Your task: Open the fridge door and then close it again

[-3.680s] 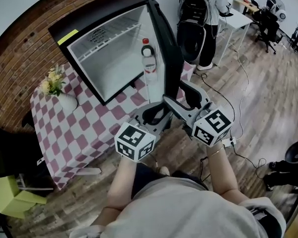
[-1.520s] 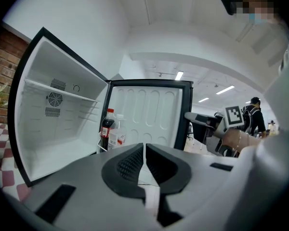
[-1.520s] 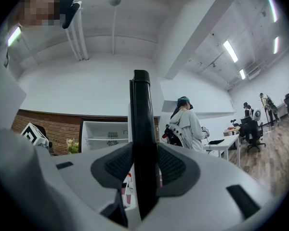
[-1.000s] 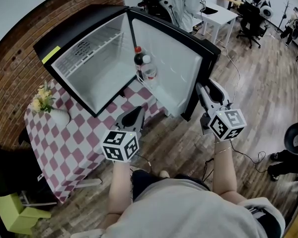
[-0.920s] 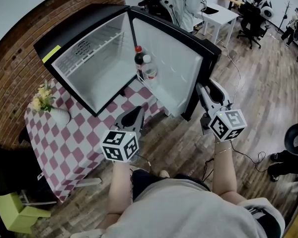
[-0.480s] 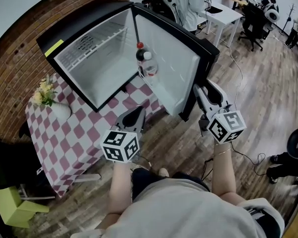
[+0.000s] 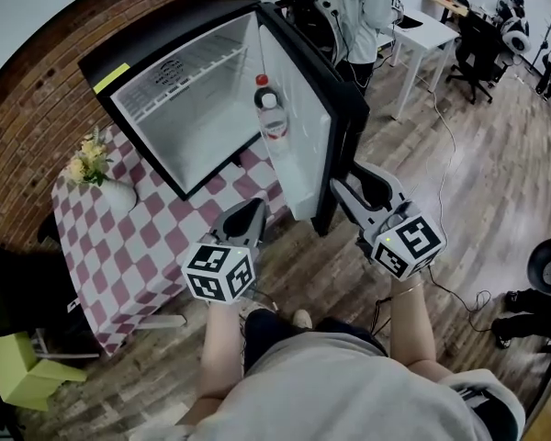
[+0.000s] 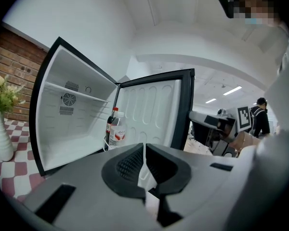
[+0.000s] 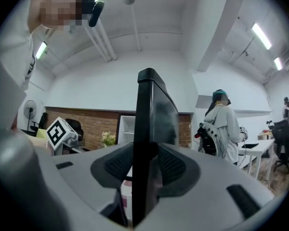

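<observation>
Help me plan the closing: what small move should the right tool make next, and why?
Probably swing the door toward the fridge: the right tool is clamped on the door's edge, and the door stands well open. The left tool is shut and empty.

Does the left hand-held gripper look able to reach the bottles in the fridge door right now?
Probably yes. The left hand-held gripper faces the bottles shelved in the open door with nothing between, though its jaws are shut.
</observation>
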`<state>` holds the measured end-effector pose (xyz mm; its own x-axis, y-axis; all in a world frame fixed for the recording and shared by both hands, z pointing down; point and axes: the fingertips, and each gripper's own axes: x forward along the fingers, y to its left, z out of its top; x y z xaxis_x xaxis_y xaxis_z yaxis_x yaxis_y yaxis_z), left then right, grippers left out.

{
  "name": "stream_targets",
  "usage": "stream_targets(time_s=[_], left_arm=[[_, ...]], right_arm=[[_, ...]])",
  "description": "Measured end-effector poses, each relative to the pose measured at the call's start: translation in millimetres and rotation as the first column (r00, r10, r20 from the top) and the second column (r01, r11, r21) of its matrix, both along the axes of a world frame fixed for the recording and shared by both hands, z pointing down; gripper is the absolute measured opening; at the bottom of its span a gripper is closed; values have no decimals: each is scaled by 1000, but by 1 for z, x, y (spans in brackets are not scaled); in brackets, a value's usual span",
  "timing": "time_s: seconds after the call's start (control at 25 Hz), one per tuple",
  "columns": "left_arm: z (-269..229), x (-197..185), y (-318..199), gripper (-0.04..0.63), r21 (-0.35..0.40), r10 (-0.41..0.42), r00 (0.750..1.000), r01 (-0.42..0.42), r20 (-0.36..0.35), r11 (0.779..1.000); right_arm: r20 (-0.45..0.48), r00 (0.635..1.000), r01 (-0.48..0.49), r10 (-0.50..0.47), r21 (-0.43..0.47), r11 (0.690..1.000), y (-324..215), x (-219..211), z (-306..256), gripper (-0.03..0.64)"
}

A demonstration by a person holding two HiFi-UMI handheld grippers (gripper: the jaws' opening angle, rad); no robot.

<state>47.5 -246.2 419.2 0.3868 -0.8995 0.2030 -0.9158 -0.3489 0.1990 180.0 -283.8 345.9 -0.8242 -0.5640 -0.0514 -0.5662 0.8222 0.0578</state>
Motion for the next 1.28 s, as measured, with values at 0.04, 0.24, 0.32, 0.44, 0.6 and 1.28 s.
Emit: stream_targets(time_s=[0.04, 0.24, 0.32, 0.44, 0.6, 1.28], left_arm=[[0, -2, 1, 18, 2, -4, 1000, 4, 0, 1000], [-2, -14, 9, 18, 16, -37, 999, 37, 2, 999], [-4, -20, 13, 18, 21, -56, 998, 56, 4, 998], [-3, -33, 18, 18, 20, -91, 996, 91, -4, 996], [-3, -51, 26, 18, 11, -140, 990, 140, -8, 990], [-25, -159, 34, 18, 27, -227, 974, 226, 4, 974]], right_arm=[[-16, 1000, 27, -27, 10, 1000, 4, -8, 1, 155], [-62, 987, 149, -147, 35, 988, 22, -46, 3, 170], [-73, 980, 188, -184, 48, 981, 28, -59, 3, 170], [-81, 970, 236, -231, 56, 970, 34, -77, 2, 159], [-107, 950, 299, -292, 50, 953, 40, -104, 1, 138], [-128, 921, 372, -367, 16, 928, 29, -244, -2, 0]])
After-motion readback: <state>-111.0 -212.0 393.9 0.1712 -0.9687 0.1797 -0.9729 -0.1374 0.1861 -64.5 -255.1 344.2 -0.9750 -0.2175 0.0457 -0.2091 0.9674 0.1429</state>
